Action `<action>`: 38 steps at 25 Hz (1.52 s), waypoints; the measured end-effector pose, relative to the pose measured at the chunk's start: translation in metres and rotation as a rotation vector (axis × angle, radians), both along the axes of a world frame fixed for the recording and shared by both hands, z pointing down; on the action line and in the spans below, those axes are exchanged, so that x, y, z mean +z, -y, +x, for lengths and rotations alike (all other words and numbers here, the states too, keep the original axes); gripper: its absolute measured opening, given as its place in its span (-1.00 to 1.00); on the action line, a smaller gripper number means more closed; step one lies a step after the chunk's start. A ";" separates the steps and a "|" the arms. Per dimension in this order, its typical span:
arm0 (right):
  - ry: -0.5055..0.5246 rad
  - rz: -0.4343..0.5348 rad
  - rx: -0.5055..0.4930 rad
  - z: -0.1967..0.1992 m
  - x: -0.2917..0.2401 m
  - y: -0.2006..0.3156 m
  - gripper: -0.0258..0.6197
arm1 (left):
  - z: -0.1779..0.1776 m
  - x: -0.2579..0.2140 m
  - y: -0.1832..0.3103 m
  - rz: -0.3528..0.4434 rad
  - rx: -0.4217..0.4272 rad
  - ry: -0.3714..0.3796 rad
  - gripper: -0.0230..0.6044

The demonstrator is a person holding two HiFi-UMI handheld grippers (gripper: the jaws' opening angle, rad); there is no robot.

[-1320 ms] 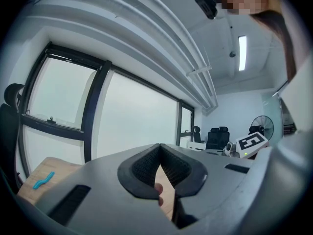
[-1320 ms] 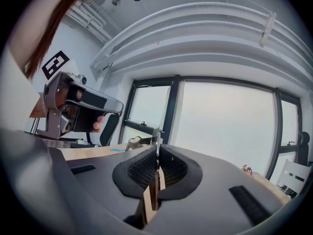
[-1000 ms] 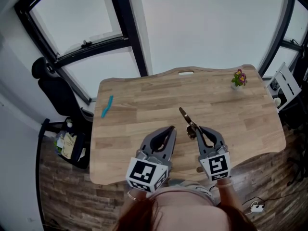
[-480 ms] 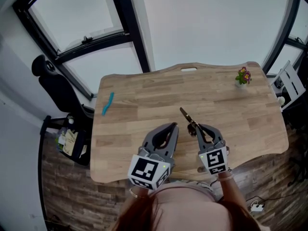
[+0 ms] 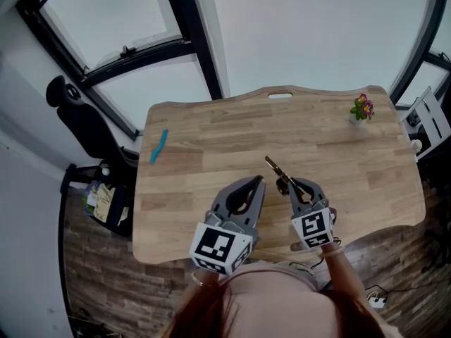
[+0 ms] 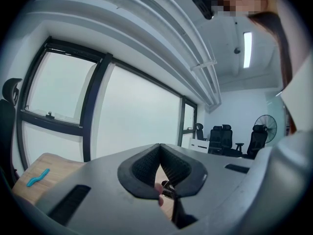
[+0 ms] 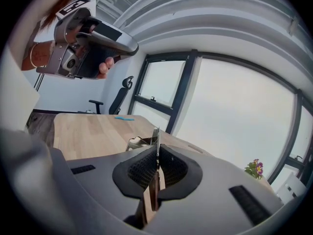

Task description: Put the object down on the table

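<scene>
In the head view my right gripper (image 5: 291,183) is shut on a thin dark metal tool (image 5: 275,169) that sticks out past the jaws to the upper left, low over the wooden table (image 5: 211,146). The right gripper view shows the tool (image 7: 156,140) as a narrow upright blade clamped between the pads, with a metal part jutting left. My left gripper (image 5: 256,182) hovers just left of it, over the table's near half. Its jaws meet at the tips (image 6: 159,146) with nothing between them.
A teal strip (image 5: 158,146) lies near the table's left edge. A small pot of flowers (image 5: 362,108) stands at the far right corner. A black office chair (image 5: 70,104) and a floor basket (image 5: 99,203) are left of the table. Large windows lie beyond.
My right gripper has sunk a little toward the table with the tool still clamped. The left gripper has barely shifted.
</scene>
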State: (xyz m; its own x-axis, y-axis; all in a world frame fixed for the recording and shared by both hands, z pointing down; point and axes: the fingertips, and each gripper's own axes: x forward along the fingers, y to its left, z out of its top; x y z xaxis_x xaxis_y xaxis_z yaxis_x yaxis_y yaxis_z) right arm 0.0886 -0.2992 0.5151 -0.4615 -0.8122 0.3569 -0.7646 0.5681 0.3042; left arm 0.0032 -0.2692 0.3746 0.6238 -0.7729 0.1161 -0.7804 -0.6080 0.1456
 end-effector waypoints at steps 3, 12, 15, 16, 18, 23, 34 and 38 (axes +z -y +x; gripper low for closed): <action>-0.017 -0.014 -0.004 0.002 0.011 0.003 -0.92 | 0.002 0.001 0.002 0.001 0.003 0.001 -0.92; -0.062 -0.049 -0.007 0.007 0.040 0.013 -0.92 | 0.006 0.007 0.006 -0.018 0.002 0.003 -0.92; -0.077 -0.056 -0.009 0.009 0.048 0.016 -0.92 | 0.006 0.009 0.008 -0.025 0.001 0.005 -0.92; -0.084 -0.058 -0.010 0.009 0.050 0.017 -0.92 | 0.007 0.010 0.009 -0.026 -0.001 0.005 -0.92; -0.095 -0.065 -0.009 0.010 0.057 0.019 -0.92 | 0.007 0.011 0.010 -0.029 -0.002 0.003 -0.92; -0.124 -0.091 -0.011 0.010 0.073 0.024 -0.92 | 0.006 0.014 0.013 -0.042 -0.005 0.008 -0.92; -0.184 -0.141 -0.024 0.011 0.105 0.027 -0.92 | 0.002 0.019 0.016 -0.058 -0.014 0.020 -0.92; -0.207 -0.161 -0.027 0.013 0.116 0.027 -0.92 | 0.001 0.020 0.017 -0.059 -0.017 0.019 -0.92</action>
State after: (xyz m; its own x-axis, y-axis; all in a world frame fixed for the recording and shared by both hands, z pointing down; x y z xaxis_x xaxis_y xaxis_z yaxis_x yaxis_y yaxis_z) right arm 0.1016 -0.3261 0.6307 -0.3859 -0.7259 0.5694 -0.6798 0.6410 0.3564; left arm 0.0040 -0.2860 0.3942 0.6080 -0.7748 0.1736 -0.7935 -0.5856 0.1653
